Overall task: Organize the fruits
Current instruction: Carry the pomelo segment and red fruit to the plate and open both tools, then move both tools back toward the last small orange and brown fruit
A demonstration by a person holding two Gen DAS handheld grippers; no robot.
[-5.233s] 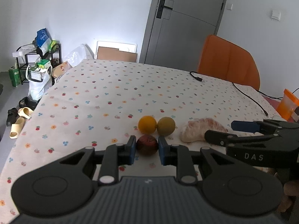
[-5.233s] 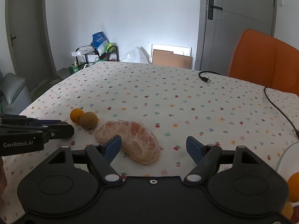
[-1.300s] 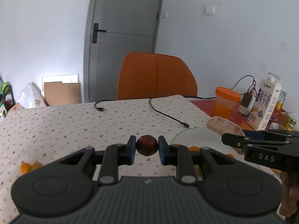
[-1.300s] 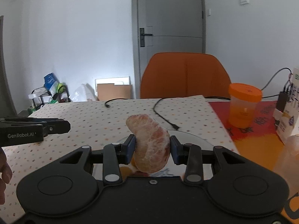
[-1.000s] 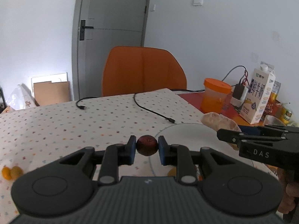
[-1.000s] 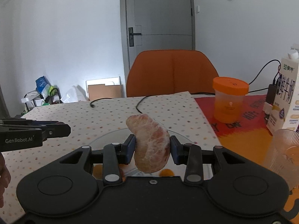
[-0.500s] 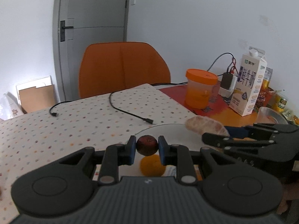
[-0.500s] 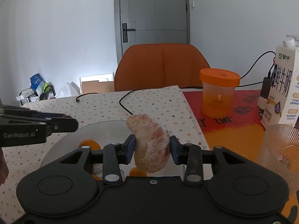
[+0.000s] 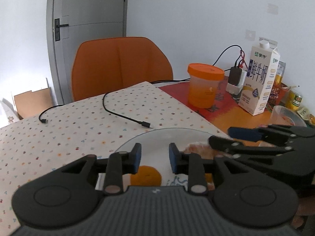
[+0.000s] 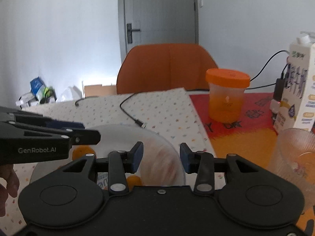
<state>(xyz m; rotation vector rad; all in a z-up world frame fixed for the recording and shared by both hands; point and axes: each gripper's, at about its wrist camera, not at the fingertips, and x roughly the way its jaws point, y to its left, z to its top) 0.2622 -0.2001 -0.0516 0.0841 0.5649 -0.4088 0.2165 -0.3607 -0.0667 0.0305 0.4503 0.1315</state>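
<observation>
While both tools hang over the glass plate [image 9: 157,133], we list: left gripper [image 9: 154,158], jaws apart, nothing held; right gripper [image 10: 160,157], jaws apart, blurred peeled pomelo segment [image 10: 163,165] loose between them, above or on the plate, we cannot tell which. Small oranges [image 9: 145,175] sit on the plate. Advice, in our judgement: lift both straight up, jaws wide, without nudging fruit over the rim.
</observation>
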